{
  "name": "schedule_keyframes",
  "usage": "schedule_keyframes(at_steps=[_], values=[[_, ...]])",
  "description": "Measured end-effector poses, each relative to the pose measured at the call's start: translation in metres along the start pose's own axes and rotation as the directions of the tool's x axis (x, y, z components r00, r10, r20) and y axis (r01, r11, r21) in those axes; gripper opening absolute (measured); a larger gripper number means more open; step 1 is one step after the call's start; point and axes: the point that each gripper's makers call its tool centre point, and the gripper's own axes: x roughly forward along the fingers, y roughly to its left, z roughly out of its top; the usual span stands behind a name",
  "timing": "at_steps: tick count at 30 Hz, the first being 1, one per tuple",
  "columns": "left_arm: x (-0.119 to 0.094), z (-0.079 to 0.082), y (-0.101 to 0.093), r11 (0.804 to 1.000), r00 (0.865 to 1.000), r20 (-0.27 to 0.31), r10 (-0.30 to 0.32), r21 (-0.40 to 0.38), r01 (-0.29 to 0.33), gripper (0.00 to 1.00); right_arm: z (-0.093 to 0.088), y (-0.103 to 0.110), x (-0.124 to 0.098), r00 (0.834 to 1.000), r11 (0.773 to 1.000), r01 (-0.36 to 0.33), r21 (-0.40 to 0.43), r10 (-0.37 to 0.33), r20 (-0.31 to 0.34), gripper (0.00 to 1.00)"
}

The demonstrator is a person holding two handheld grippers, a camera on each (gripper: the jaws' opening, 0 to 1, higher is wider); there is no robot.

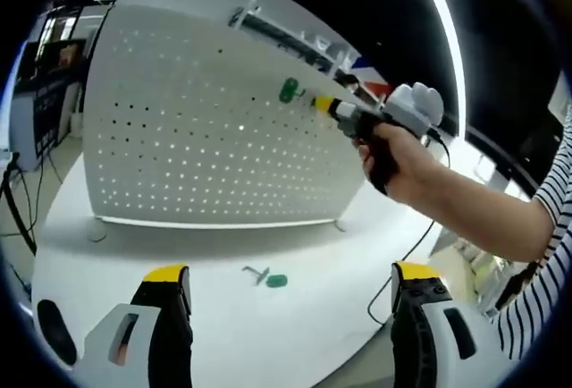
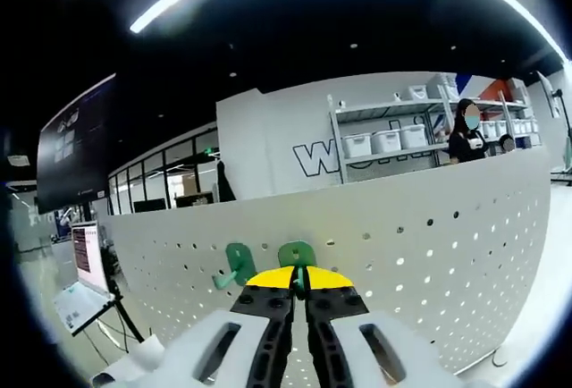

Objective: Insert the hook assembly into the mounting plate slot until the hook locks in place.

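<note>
Currently mid-task, insertion under way but lock not confirmed. Left gripper view: the left hand-held gripper (image 1: 290, 294) hovers low over the white worktop (image 1: 107, 254), jaws wide apart, nothing between them. Between and just beyond its jaws a spare green hook (image 1: 266, 278) lies flat on the worktop, untouched. Behind it stands the white pegboard mounting plate (image 1: 197, 129), upright. Toward the plate's upper right, a green hook (image 1: 290, 91) sits against the board face, and the right hand-held gripper (image 1: 323, 104), carried by a person's hand (image 1: 393, 151), is right at it. Right gripper view: the right hand-held gripper (image 2: 299, 282) has its yellow-tipped jaws closed down on the green hook assembly (image 2: 297, 254), whose back plate is pressed to the mounting plate (image 2: 429, 254). Just left of it a second green hook (image 2: 234, 265) already hangs from the board. Judgement: one hook appears mounted; the gripped one is at its slot, though whether it has seated and locked cannot be told. Remaining: push home, release, and possibly the hook on the worktop.
</note>
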Motion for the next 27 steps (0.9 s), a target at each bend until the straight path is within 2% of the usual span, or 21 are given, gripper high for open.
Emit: schedule_keyframes(at_steps=[18, 22, 27], values=[[-0.0041, -0.0032, 0.005, 1.0, 1.0, -0.003, 0.023, -0.02, -0.023, 0.92, 0.0052, 0.0018, 0.0078, 0.999, 1.0, 0.028, -0.005, -0.027, 0.033, 0.01], [-0.0044, -0.0046, 0.007, 0.999, 1.0, -0.002, 0.027, -0.027, -0.027, 0.92, -0.0003, -0.0008, 0.0073, 0.998, 0.998, 0.057, 0.03, -0.057, 0.021, 0.01], [-0.0054, -0.0061, 0.0085, 0.999, 1.0, -0.006, 0.03, -0.03, -0.03, 0.92, 0.0018, 0.0015, 0.0093, 0.997, 0.997, 0.072, -0.029, -0.071, 0.042, 0.01]])
